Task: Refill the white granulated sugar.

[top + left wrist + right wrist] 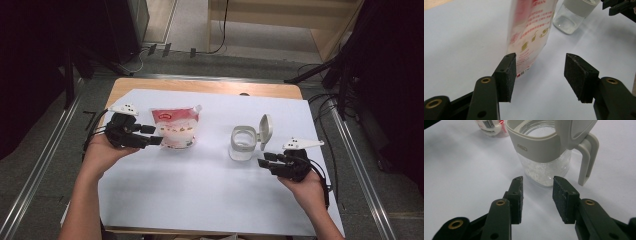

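Left gripper [156, 135] closing in on the pouch [174, 126], right gripper [262, 159] waiting by the jar [243, 143].

Nearest the pouch, seen left gripper [539, 72] with jaws wide apart and nothing between them, one pad [511, 75] just beside the lower edge of the pouch [530, 32], not clearly touching. Stood upright, long axis vertical, straight ahead of those jaws and slightly toward the left pad; judged the nearer hand for a grasp. Farther to the right of the pouch, stood the jar [541, 152], lid [265, 128] flipped open, a little white powder in the bottom. Just beyond the jar from the pouch, held right gripper [537, 195] partly open, empty, pointing at the glass base. Under the pouch, spread a white sheet [200, 190] over a wooden table [150, 84]. Beyond the pouch, seen grey floor [235, 62], cables and a wooden bench [280, 12].
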Demonstrator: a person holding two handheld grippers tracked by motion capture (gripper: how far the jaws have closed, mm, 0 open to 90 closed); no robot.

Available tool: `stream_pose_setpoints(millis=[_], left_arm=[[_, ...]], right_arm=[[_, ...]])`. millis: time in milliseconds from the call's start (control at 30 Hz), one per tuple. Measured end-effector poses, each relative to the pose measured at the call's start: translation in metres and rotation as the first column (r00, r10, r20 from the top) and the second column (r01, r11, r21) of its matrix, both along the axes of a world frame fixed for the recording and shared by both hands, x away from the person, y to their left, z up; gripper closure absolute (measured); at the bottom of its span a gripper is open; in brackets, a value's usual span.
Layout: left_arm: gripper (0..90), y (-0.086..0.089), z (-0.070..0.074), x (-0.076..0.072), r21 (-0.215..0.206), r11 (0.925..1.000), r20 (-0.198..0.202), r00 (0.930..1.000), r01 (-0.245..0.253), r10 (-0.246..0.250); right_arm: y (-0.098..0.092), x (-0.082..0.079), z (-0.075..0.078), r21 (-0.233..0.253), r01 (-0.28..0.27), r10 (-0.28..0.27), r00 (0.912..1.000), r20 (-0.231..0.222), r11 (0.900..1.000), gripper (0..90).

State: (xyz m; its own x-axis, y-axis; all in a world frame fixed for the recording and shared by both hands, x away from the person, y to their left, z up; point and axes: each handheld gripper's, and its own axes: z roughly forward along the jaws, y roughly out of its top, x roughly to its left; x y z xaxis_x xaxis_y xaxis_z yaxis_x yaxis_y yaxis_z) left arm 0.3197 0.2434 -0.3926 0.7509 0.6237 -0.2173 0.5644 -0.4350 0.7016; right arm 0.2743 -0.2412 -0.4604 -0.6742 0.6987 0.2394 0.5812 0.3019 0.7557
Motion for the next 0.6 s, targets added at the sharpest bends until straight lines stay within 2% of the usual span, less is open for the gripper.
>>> stream_pose_setpoints(millis=[100,233,400,600], left_arm=[[44.2,0.008,0.001,0.0,-0.016,0.9996,-0.024,0.9995,-0.023,0.022],[43.9,0.015,0.005,0.004,-0.04,0.9969,-0.004,0.9977,-0.068,0.068],[44.0,0.012,0.011,0.015,-0.046,0.997,0.019,0.9978,-0.063,0.064],[48.0,-0.002,0.012,0.027,-0.046,0.9984,0.004,0.9994,-0.034,0.034]], right_arm=[[0.001,0.0,0.0,0.0,-0.002,0.002,1.0,0.004,1.0,61.0],[0.002,-0.001,-0.001,-0.005,-0.007,0.007,1.0,-0.002,1.0,61.0],[0.004,-0.003,-0.001,-0.006,-0.009,0.009,1.0,0.003,1.0,60.5],[0.006,-0.006,-0.001,-0.022,-0.007,0.007,0.9999,0.007,1.0,59.6]])
